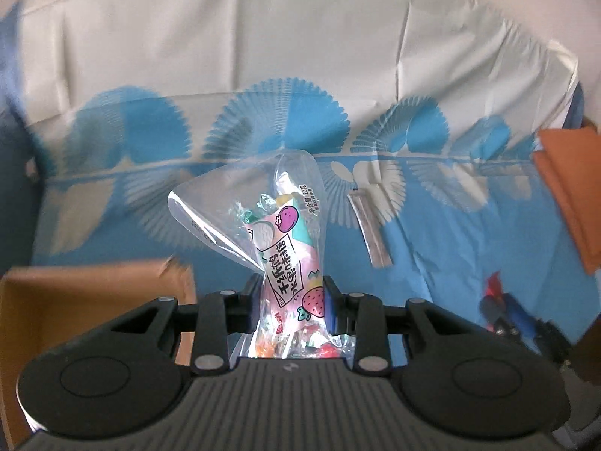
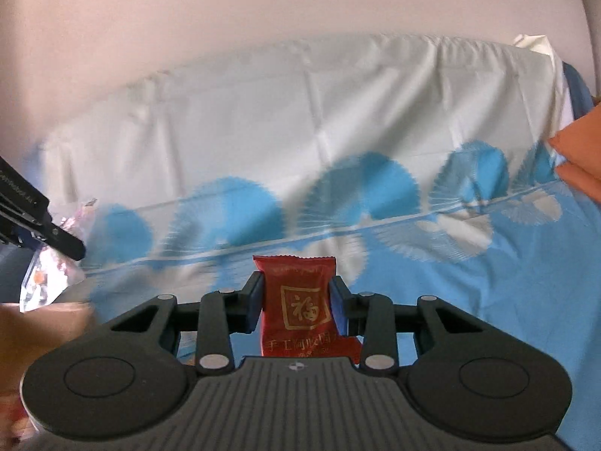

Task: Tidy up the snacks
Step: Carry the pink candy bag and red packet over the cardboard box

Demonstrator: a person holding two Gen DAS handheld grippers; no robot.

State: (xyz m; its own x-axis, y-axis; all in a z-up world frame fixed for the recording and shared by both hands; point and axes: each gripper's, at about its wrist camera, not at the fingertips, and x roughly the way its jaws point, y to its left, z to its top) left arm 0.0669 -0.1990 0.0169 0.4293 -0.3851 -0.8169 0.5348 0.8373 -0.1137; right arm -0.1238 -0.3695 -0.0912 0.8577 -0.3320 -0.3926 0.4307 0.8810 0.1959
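My left gripper (image 1: 293, 300) is shut on a clear plastic bag (image 1: 225, 218) held above the table. Inside the bag are a pink packet with a strawberry print (image 1: 289, 263) and small wrapped sweets. My right gripper (image 2: 296, 302) is shut on a red snack packet (image 2: 296, 274) with a gold square emblem, also lifted off the table. In the right wrist view, one of the left gripper's fingers (image 2: 64, 242) and the bag (image 2: 45, 278) show at the far left. A blurred red and dark shape (image 1: 499, 300) at the lower right of the left wrist view is too smeared to identify.
A blue and white tablecloth (image 1: 450, 263) covers the table. An open cardboard box (image 1: 94, 300) sits at the lower left. Folded orange cloth (image 1: 571, 195) lies at the right edge, and a silvery strip (image 1: 370, 225) lies on the cloth. A pale wall (image 2: 263, 18) is behind.
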